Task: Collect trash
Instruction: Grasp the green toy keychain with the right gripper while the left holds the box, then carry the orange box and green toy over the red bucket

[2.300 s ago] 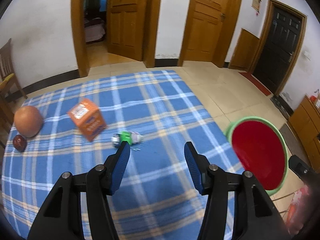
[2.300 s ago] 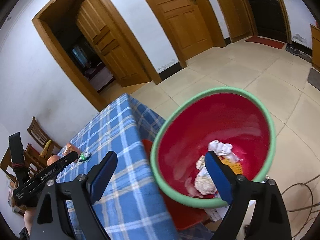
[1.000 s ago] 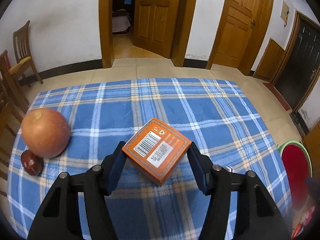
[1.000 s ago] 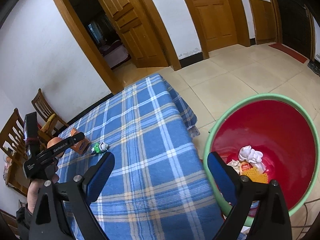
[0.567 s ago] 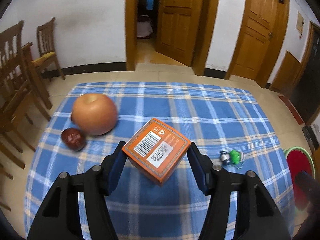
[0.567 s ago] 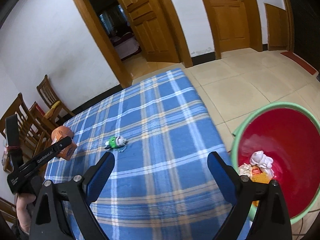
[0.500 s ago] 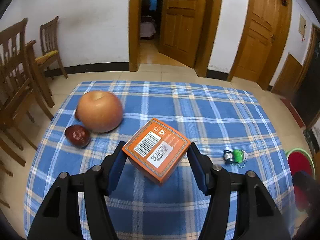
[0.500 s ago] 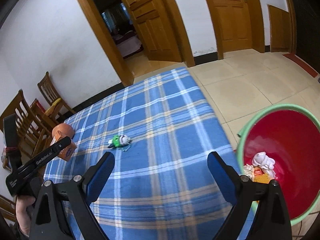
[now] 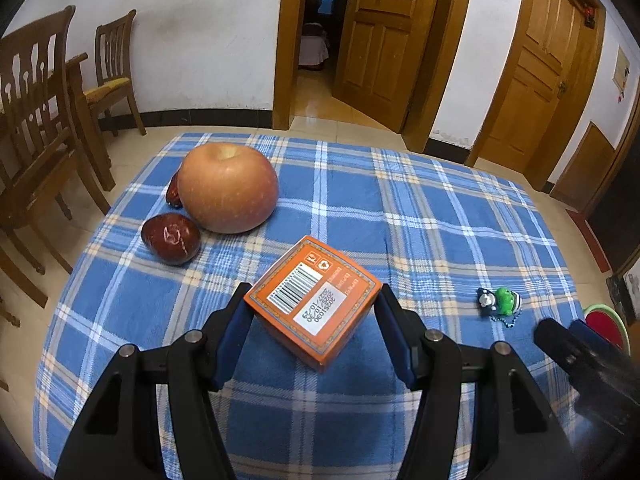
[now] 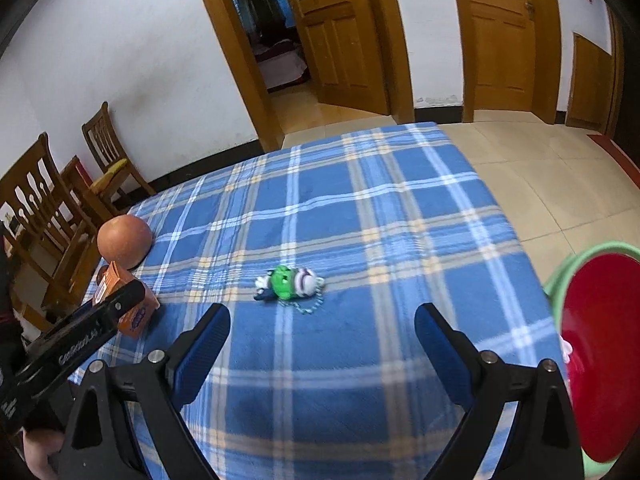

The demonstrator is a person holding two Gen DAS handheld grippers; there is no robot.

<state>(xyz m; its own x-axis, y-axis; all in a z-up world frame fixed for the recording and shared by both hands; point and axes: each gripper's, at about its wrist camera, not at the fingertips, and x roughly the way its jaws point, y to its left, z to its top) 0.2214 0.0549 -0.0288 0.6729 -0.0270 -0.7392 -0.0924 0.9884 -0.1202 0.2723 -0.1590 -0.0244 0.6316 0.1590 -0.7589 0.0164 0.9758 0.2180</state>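
Orange cardboard box (image 9: 314,303) with the barcode label is the piece of trash in hand: it sits clamped corner-up between the blue pads of your left gripper (image 9: 312,330), low over the blue plaid tablecloth (image 9: 420,216), near the big orange-red apple (image 9: 228,188) and the dark red date (image 9: 171,238) beside it. Whether its lower corner touches the cloth I cannot tell. The pads press on two opposite sides, so keep that squeeze even; a box caught on the diagonal can pivot if you swing fast. Lift it clear of the cloth before you carry it, and travel over the small green and white toy keychain (image 9: 499,302) rather than through it. Your target is the red basin with the green rim (image 10: 600,352) standing off the table's far right edge; let go only once the box is well inside that rim.

Your left gripper points steeply down at the table. Your right gripper (image 10: 322,354) is angled down much the same, its jaws spread wide and empty, with the toy keychain just ahead of them. Keep it out of the left hand's path to the basin.
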